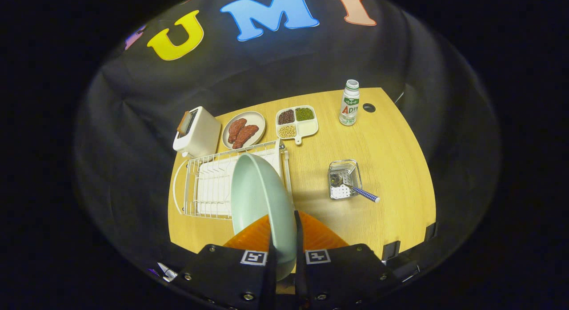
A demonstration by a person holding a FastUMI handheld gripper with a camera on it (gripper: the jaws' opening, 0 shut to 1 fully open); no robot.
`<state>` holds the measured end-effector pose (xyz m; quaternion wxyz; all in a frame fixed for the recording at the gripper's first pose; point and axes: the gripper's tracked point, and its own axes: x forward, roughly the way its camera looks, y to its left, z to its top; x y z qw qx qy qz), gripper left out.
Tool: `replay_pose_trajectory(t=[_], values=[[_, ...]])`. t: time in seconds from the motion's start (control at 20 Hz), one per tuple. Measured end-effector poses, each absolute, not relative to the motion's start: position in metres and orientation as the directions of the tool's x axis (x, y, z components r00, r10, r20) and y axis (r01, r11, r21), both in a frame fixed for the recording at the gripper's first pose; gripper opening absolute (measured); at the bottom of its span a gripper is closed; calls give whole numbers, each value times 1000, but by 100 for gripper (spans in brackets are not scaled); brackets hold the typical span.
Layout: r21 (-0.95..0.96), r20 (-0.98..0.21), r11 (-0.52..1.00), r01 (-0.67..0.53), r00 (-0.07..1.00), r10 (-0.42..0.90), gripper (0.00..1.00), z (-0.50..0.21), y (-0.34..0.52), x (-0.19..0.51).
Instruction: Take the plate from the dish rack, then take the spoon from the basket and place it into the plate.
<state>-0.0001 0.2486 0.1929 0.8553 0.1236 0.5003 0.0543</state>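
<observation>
Plate (pixel 260 199) stood on edge between the two fingers of the tongs (pixel 283 252), pale green, its rim pinched from both sides, so the tongs were clamped on it. It rose ahead of the fingers, tilted a little, its far edge overlapping the near right corner of the rack (pixel 213 185). Whether its rim touched the rack wires could not be told. The rack was a white wire frame with a white tray under it, on the left part of the worktop (pixel 391 167).

Spoon (pixel 355 188) lay in the basket (pixel 344 179), well to the right of the plate: bowl end down inside, the blue checked handle sticking out over the basket's near right rim and onto the worktop. The basket was a small metal box with a perforated floor, standing apart from the rack.

Beyond the rack stood a white toaster (pixel 198 132) with a slice in its slot. Just right of it sat a round dish (pixel 243 130) with two reddish-brown pieces of food. Next came a white divided tray (pixel 297 122) with dark beans, green beans and pale beans in separate sections. Farther right, near the worktop's back edge, stood a small bottle (pixel 349 102), upright, beside a dark round hole (pixel 369 107) in the wood.
</observation>
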Motion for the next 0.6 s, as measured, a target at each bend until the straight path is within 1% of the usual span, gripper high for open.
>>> replay_pose_trajectory(t=[0.1, 0.25, 0.6], values=[[298, -822, 954, 6, 509, 254, 17, 187, 238, -11], [309, -810, 951, -21, 519, 274, 17, 171, 222, -31], [408, -787, 911, -64, 481, 386, 17, 124, 199, -67]])
